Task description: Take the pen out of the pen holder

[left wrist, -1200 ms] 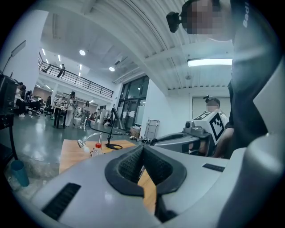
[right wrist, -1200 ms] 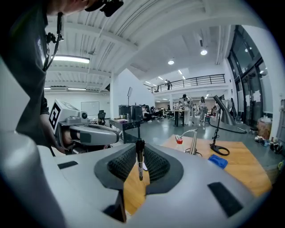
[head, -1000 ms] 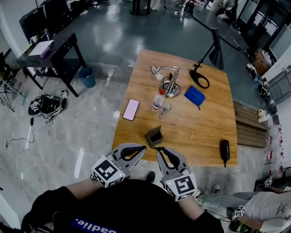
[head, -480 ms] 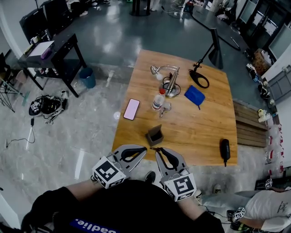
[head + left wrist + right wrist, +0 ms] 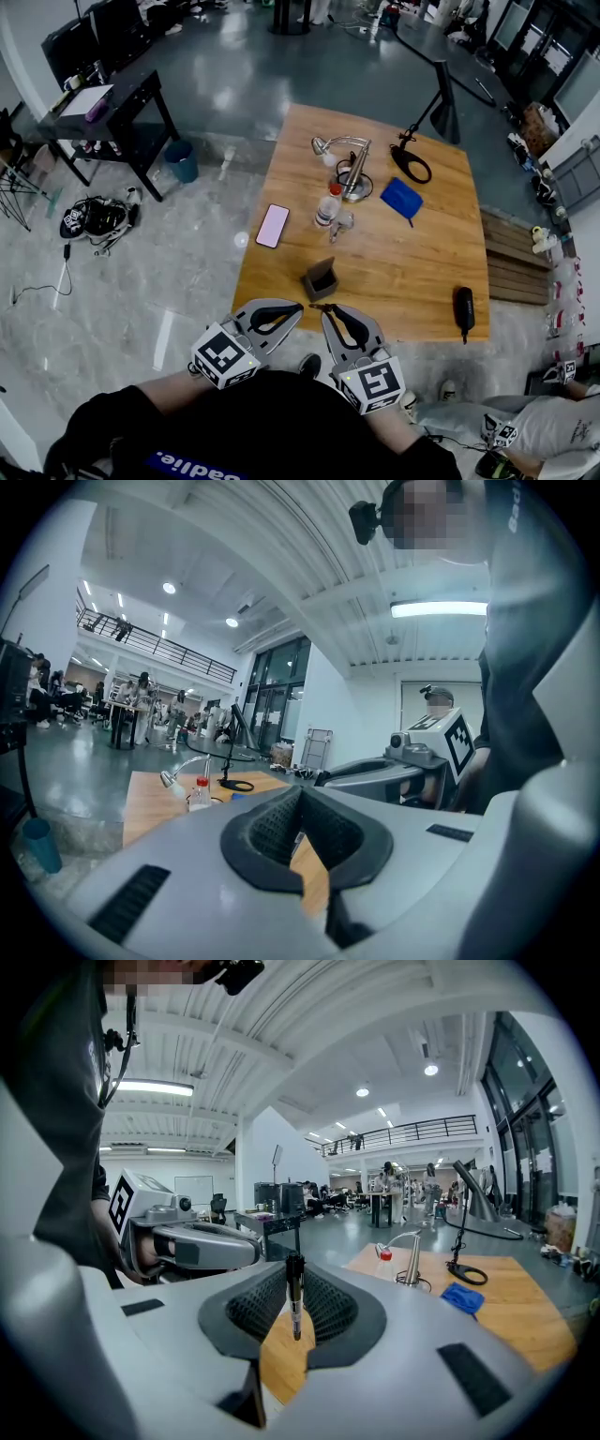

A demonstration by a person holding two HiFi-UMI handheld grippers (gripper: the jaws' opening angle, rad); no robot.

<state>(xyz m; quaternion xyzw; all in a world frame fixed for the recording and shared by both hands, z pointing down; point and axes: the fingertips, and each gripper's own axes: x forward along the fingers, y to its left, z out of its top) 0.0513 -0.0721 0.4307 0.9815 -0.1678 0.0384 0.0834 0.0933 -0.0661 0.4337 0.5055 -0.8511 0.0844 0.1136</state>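
Observation:
The dark square pen holder (image 5: 320,278) stands near the front edge of the wooden table (image 5: 412,272). Both grippers hover side by side just off that edge, in front of the holder. My right gripper (image 5: 323,309) is shut on a black pen (image 5: 294,1297), which stands upright between its ribbed pads, tip down. In the head view the pen shows only as a thin dark sliver at the jaw tips. My left gripper (image 5: 296,305) is shut with nothing in it, its pads (image 5: 272,822) meeting at the tip. Each gripper shows in the other's view: the left gripper (image 5: 187,1241), the right gripper (image 5: 375,775).
On the table lie a pink phone (image 5: 272,225), a red-capped bottle (image 5: 326,206), a silver desk lamp (image 5: 349,164), a blue cloth (image 5: 401,198), a black ring-base lamp (image 5: 412,159) and a black device (image 5: 462,307). A person stands at the lower right beside the table.
Both grippers stay almost still, the pen still held in the right one. The person at the lower right has shifted farther right.

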